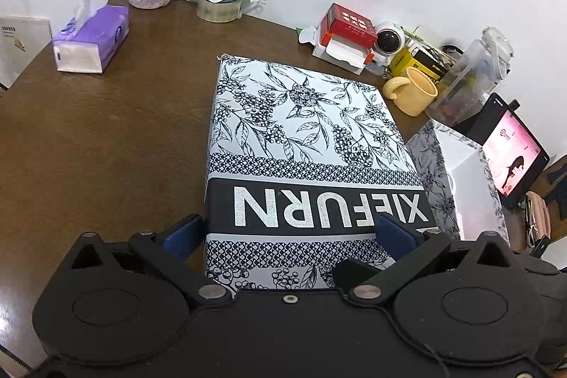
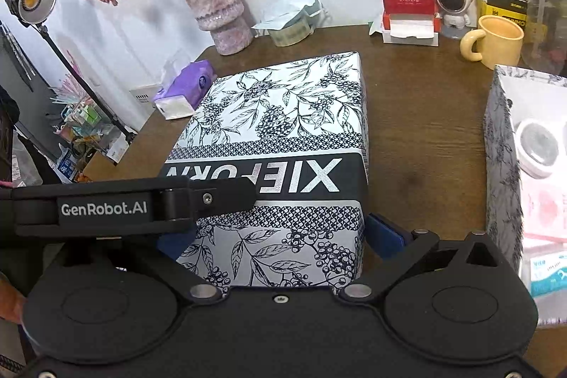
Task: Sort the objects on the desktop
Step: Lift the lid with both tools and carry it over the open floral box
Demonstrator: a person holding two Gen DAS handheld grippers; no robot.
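My left tool (image 1: 290,236) has its two blue pads spread wide, one on each side of the near end of the big flower-print box lid (image 1: 304,137). My right tool (image 2: 280,240) is wide too, around the same end, just beside the left one. I cannot tell if the pads press the lid or only sit next to it.

The lid lies flat on the brown counter (image 1: 117,137), in the middle. The open box bottom (image 2: 503,144) stands to its right, with small things inside.

I think the lid could slip, because it is wide and smooth and the pads only reach its end. If it tips or swings, the far corner could knock the yellow mug (image 1: 413,91) or the red box (image 1: 349,25) behind it. My two tools could also bump together.
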